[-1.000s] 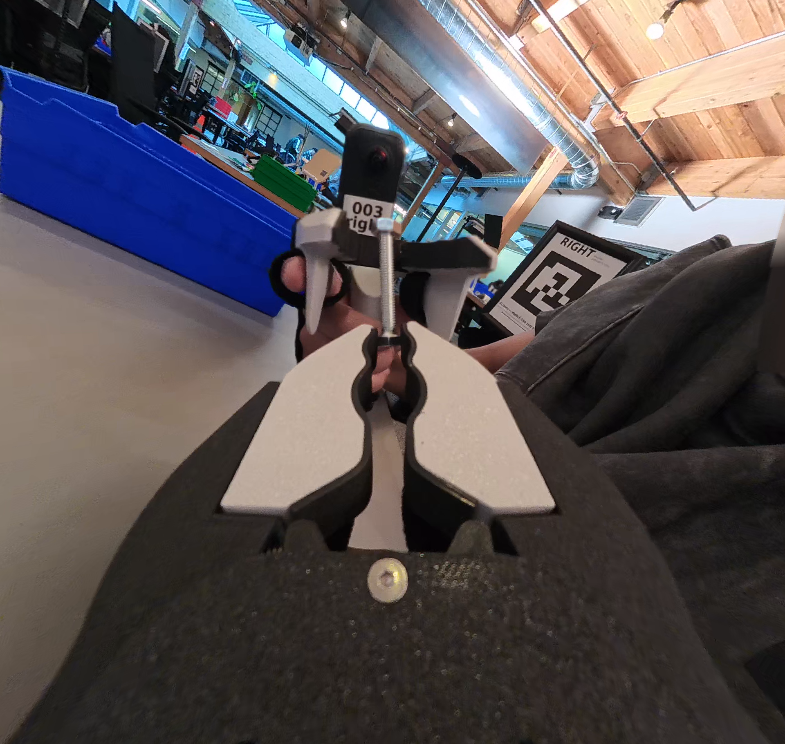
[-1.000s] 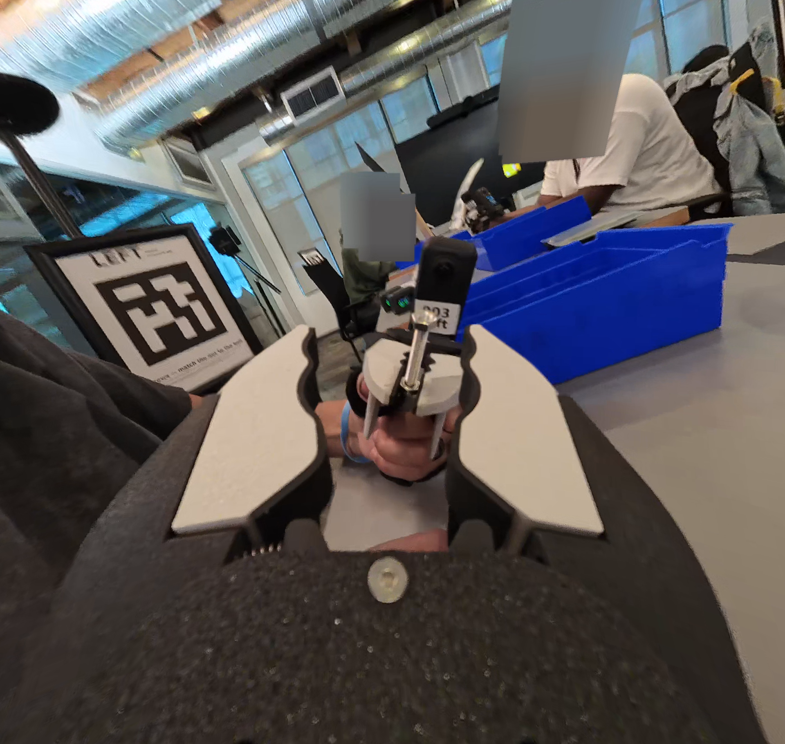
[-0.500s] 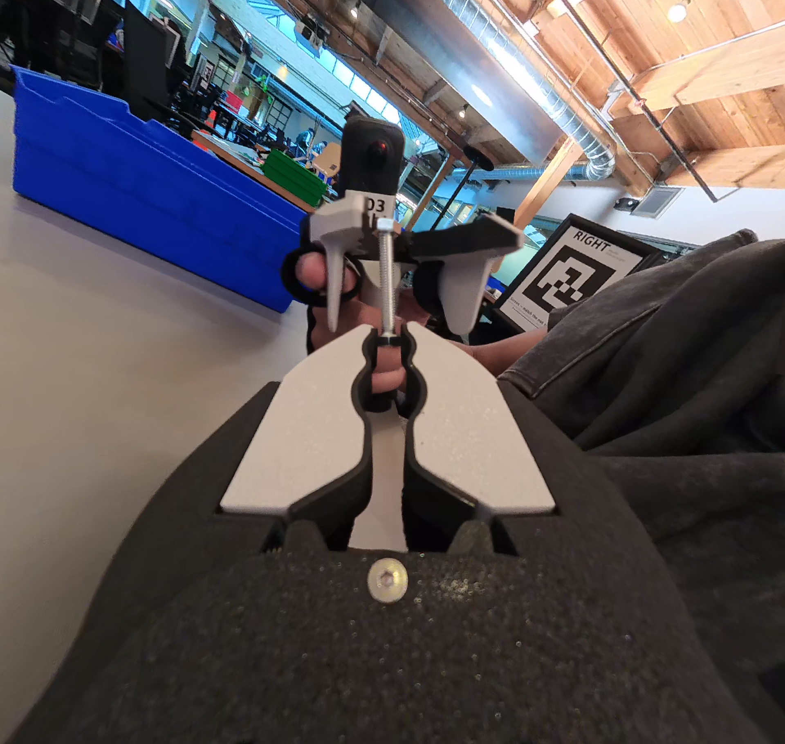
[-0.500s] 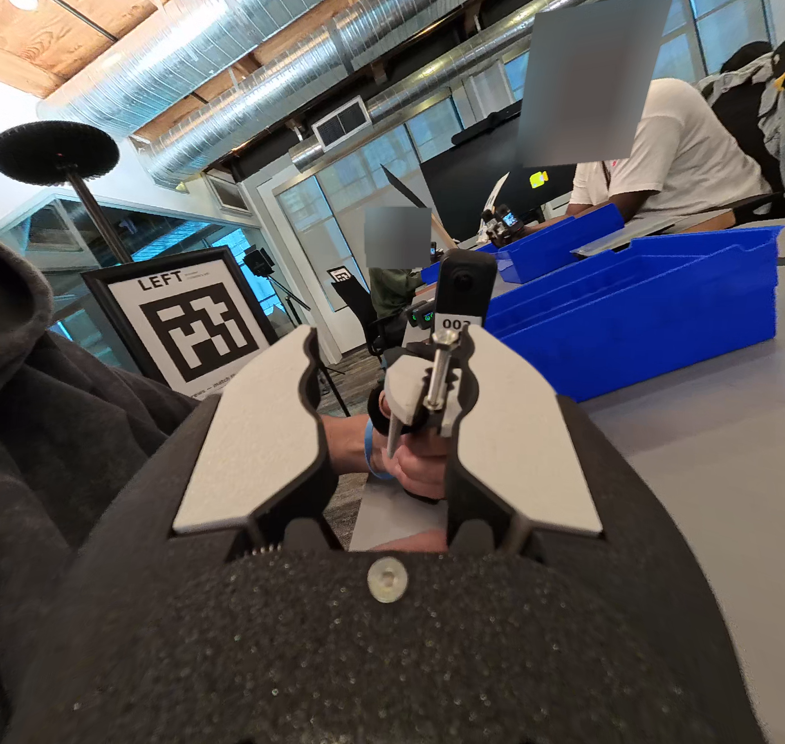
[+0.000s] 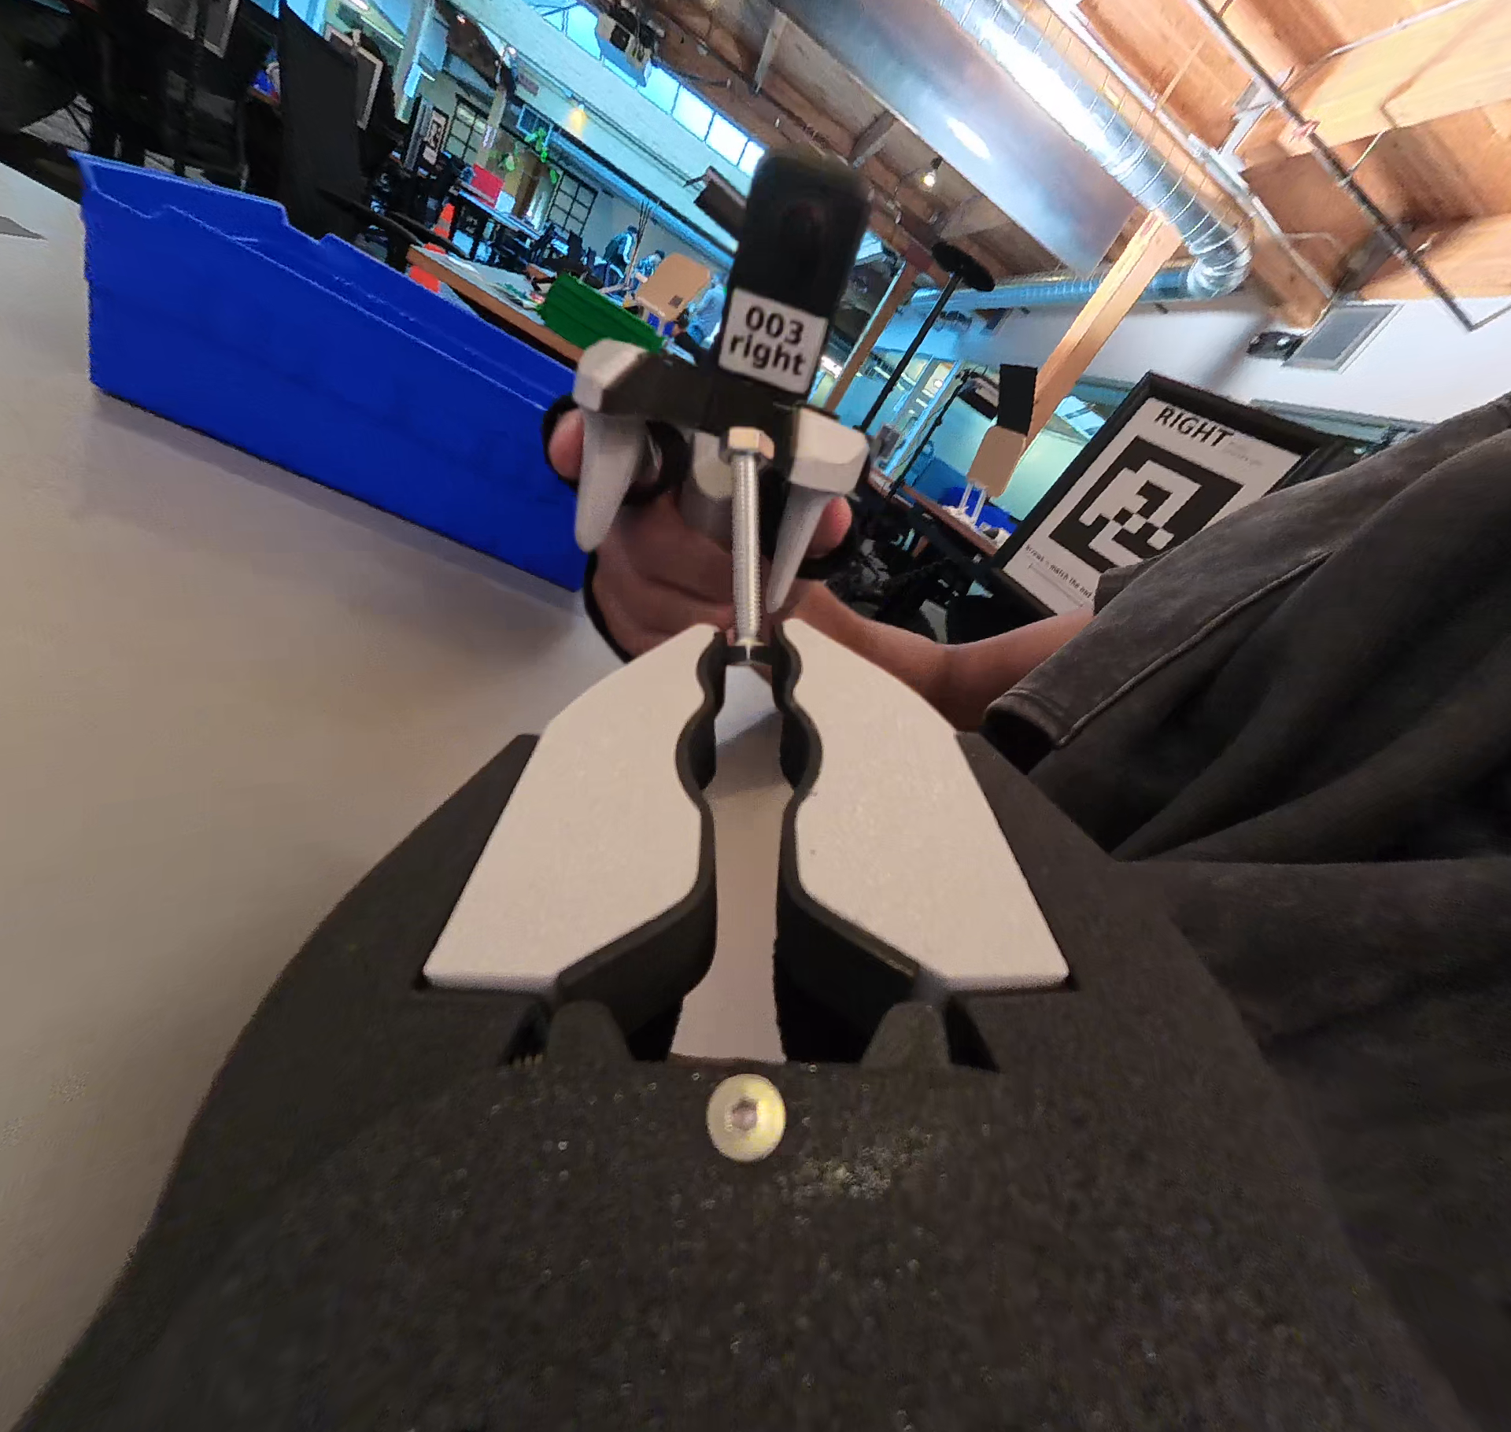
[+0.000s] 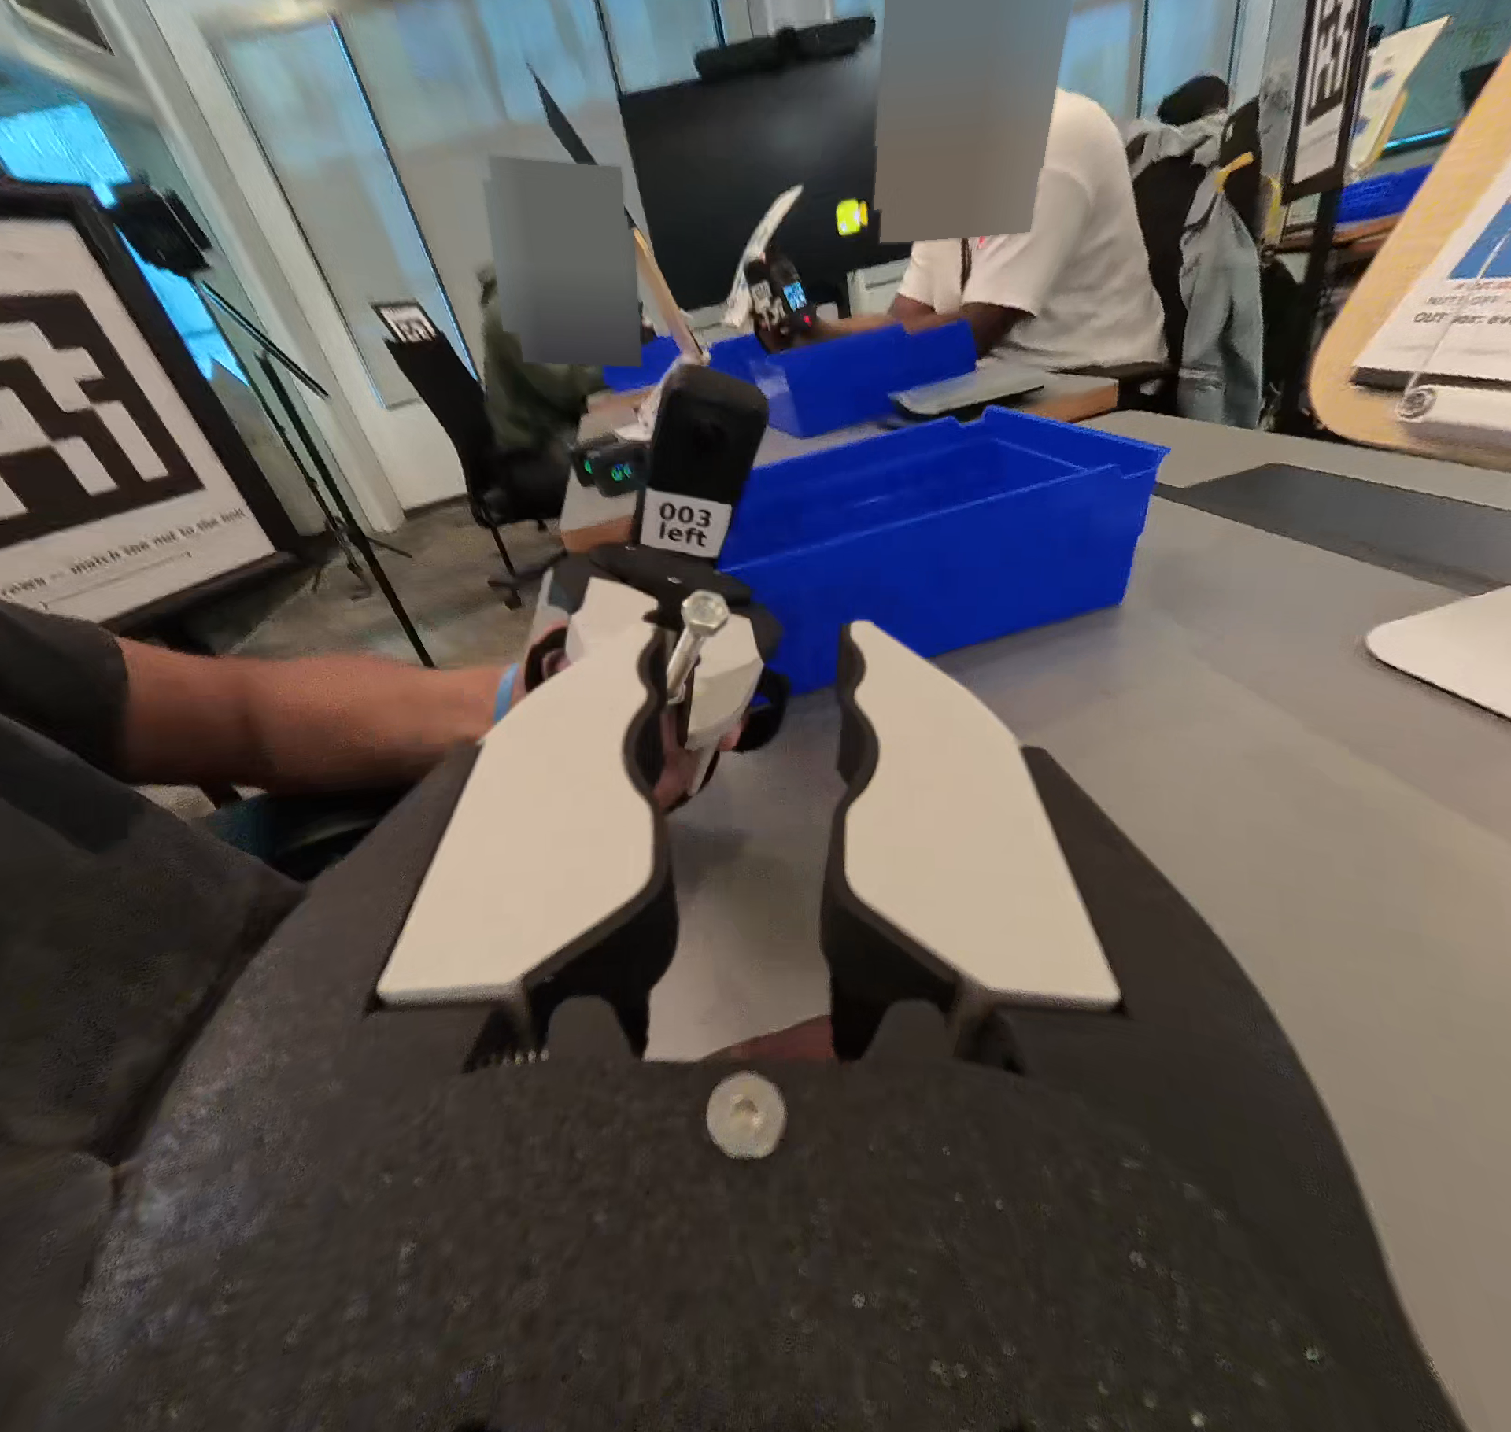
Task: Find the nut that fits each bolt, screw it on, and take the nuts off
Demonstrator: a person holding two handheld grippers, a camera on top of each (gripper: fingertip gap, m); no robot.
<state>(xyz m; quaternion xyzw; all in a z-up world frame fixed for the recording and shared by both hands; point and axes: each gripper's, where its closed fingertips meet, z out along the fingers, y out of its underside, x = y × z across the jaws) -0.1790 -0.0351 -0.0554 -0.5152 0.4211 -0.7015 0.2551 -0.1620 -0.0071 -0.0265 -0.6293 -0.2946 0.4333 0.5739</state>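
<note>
In the left wrist view my left gripper is shut on the threaded end of a silver bolt. The bolt stands up from the fingertips, its hex end on top. The right gripper faces me just behind the bolt, jaws apart, one finger on each side of the shaft. In the right wrist view my right gripper is open and empty. The bolt sits just inside its left finger, held by the left gripper. I cannot tell whether a nut is on the bolt.
A blue bin stands on the grey table; it also shows in the right wrist view. Framed black-and-white marker boards stand at the table's edge. A white object lies at right. People sit at a desk behind. The grippers' ends are close to 5 centimetres from one another.
The right gripper has swung from tilted to level and stays open around the bolt. In its view the bolt has shifted from the right finger to the left finger. The left gripper keeps its hold.
</note>
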